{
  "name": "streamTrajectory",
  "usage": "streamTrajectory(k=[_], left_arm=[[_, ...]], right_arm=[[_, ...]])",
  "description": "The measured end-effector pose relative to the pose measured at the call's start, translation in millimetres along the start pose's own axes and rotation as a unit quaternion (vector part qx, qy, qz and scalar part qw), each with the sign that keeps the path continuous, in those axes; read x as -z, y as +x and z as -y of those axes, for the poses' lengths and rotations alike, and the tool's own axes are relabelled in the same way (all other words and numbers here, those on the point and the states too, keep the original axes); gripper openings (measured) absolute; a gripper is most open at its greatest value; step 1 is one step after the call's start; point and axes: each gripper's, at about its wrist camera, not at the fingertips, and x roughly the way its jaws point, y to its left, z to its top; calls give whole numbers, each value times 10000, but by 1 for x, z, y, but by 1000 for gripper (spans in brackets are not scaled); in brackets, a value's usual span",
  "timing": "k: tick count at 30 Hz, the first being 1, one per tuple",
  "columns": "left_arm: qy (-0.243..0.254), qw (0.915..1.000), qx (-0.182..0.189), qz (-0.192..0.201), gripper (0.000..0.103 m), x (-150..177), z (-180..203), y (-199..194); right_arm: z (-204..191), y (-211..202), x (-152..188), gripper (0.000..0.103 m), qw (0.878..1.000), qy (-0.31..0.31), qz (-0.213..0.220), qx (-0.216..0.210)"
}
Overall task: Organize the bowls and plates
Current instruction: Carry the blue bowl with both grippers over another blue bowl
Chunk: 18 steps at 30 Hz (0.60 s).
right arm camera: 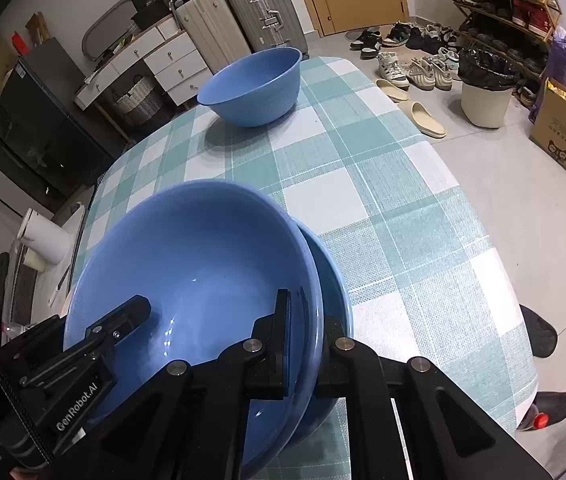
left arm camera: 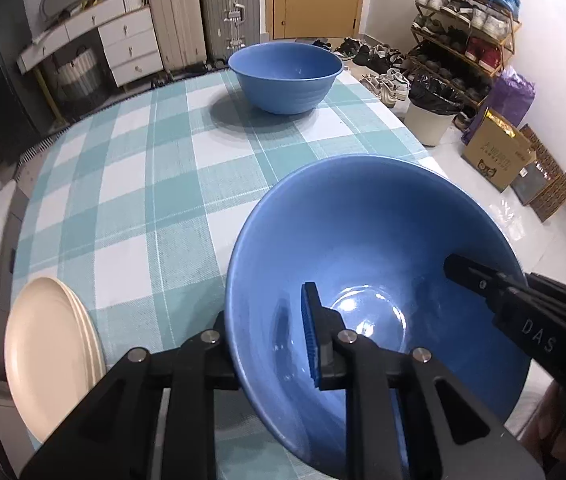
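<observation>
Near table edge: upper blue bowl [right arm camera: 203, 280], tilted, nested in a lower blue bowl [right arm camera: 335, 280] on the teal checked tablecloth [left arm camera: 155, 184]; left gripper [left arm camera: 271, 336] straddles the upper bowl's left rim, whether its pads press cannot be told; right gripper [right arm camera: 307, 336] is clamped over the right rim. Far end: third blue bowl [left arm camera: 285, 80], upright, well apart; cream plates [left arm camera: 47, 356] stacked at the near left corner.

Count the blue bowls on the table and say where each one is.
3. The far bowl stands alone near the table's far edge. The upper bowl sits tilted inside the lower bowl at the near edge. More could hide beneath.
</observation>
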Motion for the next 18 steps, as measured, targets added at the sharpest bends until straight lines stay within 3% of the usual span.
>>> streamTrajectory(k=[5,9,13,18], left_arm=[[199,9994,-241,129,20,3,7,0],[343,9986,-383,124,27,7,11,3],[391,9982,-448,52,27,12,12,11],[348,9986,-389,32,28,16,11,14]], right_arm=[[4,1,3,7,10000,48,48,-5],[-5,-4,8,8,9982,-307,371,370],[-13,-1,14,8,9941,-639,553,683],[-14,1,17,8,9919,-772,643,783]])
